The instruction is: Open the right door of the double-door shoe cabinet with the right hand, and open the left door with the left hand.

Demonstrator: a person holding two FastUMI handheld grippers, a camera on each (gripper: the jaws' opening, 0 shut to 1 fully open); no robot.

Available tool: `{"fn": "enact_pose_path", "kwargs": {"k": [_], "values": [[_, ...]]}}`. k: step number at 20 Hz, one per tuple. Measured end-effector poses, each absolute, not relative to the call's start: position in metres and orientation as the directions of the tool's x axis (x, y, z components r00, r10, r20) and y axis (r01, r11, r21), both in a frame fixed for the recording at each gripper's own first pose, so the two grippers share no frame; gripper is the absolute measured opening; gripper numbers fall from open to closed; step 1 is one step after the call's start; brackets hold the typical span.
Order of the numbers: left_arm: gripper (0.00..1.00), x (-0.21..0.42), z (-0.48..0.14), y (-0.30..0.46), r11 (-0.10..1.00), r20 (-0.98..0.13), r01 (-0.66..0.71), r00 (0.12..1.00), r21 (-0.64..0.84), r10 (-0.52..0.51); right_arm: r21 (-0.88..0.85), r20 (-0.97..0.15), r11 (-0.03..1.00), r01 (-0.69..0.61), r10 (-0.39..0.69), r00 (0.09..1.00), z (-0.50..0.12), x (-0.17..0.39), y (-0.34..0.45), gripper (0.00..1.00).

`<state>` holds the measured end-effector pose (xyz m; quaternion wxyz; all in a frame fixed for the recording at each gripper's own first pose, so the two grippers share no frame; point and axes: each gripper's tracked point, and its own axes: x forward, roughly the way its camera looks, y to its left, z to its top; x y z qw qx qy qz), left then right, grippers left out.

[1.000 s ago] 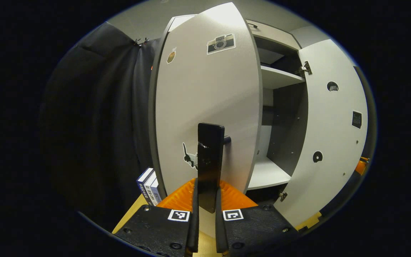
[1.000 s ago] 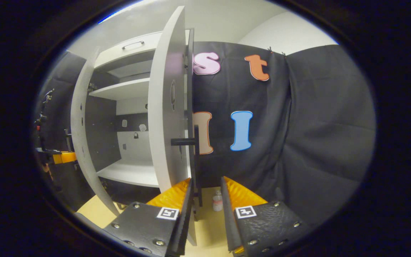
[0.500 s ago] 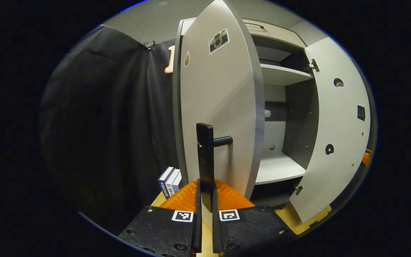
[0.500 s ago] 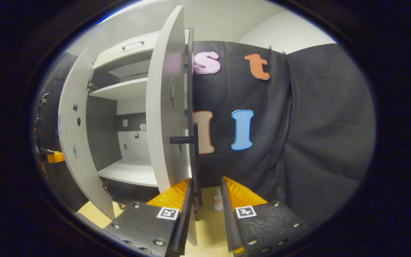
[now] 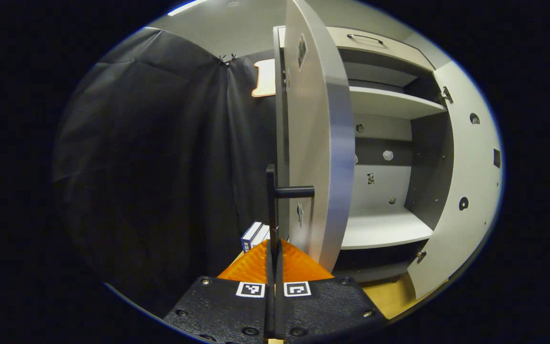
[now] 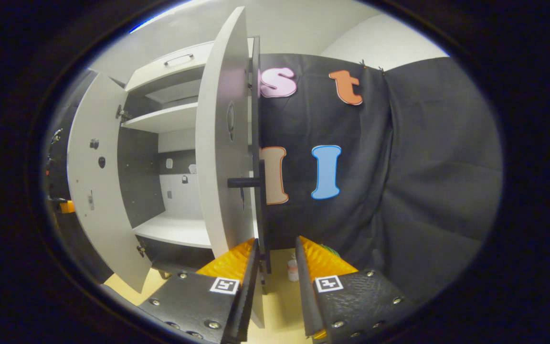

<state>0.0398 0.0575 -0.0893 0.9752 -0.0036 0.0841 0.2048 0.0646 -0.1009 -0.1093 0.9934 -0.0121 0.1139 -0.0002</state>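
Black cloth backs the cabinet, whose doors stand wide because the left gripper clamps its handle while the right gripper straddles its handle, slightly parted.

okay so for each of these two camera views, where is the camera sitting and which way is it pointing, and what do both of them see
Left gripper view: rides the left hand-held gripper, looking along its closed fingers at the left door's black handle, door edge-on.
Right gripper view: rides the right hand-held gripper, fingers apart around the right door's handle, facing the black cloth wall.
Shared: the open cabinet's white shelves, and each sees the other's door swung wide.
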Motion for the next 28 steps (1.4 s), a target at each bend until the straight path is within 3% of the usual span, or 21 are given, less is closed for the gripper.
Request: {"fn": "enact_pose_path", "kwargs": {"k": [17,28], "values": [[0.00,0.046,-0.084,0.059,0.978,-0.117,-0.207,0.972,-0.015,0.204,-0.060,-0.220,0.998,0.010,-0.023,0.975,-0.108,0.044,-0.113,0.43],[0.08,0.030,-0.075,0.075,0.956,-0.088,-0.288,0.952,0.058,0.292,-0.114,-0.183,0.993,0.038,-0.058,0.981,-0.088,0.013,-0.115,0.43]]}}
